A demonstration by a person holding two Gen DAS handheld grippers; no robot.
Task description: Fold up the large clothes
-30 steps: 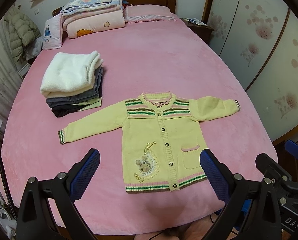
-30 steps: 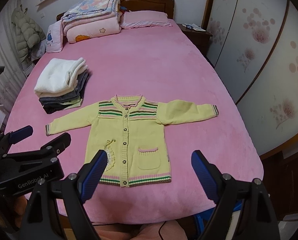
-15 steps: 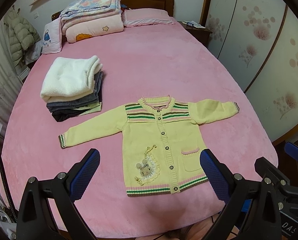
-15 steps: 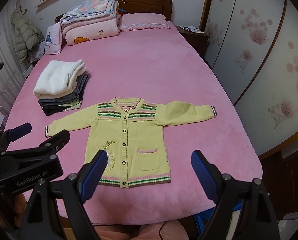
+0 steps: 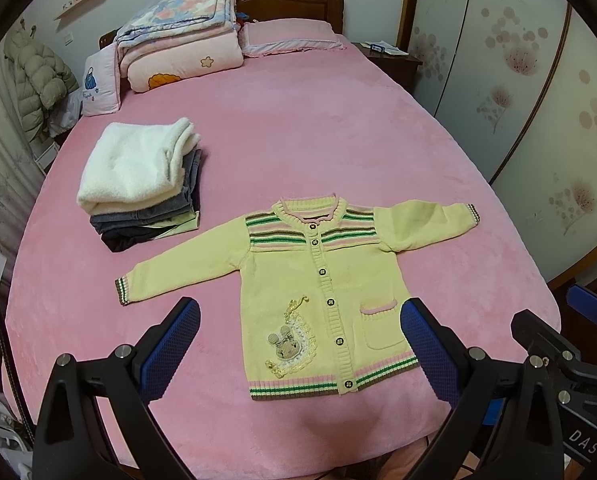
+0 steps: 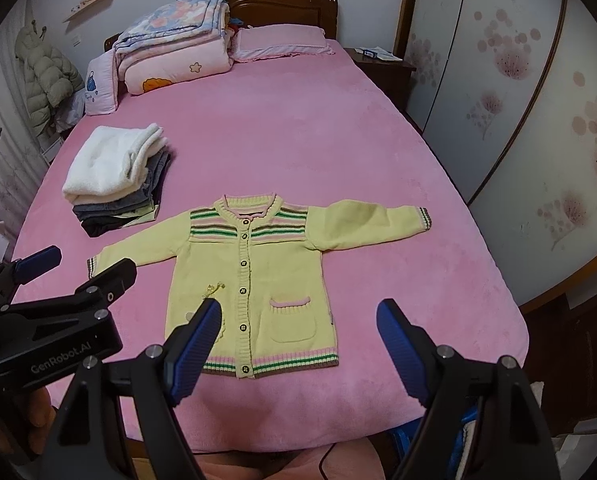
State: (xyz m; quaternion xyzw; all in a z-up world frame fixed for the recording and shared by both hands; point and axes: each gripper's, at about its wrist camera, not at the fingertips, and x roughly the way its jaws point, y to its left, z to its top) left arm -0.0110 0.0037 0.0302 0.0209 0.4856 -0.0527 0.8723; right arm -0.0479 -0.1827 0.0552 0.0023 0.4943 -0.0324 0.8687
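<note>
A yellow knit cardigan (image 5: 318, 280) with striped yoke, buttons, a pocket and a rabbit patch lies flat, face up, sleeves spread, on the pink bed (image 5: 298, 128). It also shows in the right wrist view (image 6: 254, 276). My left gripper (image 5: 298, 340) is open and empty, held above the cardigan's hem near the bed's foot. My right gripper (image 6: 298, 340) is open and empty, above the hem to the right. The left gripper's body (image 6: 50, 320) shows at the left of the right wrist view.
A stack of folded clothes (image 5: 138, 176) topped by a white fleece sits left of the cardigan. Folded quilts (image 5: 178, 44) and a pillow (image 5: 290, 36) lie at the headboard. A wardrobe (image 5: 538, 100) stands to the right, a nightstand (image 5: 390, 60) beyond.
Both grippers have drawn slightly back and up, so the cardigan sits a little farther away in both views. Nothing on the bed has moved.
</note>
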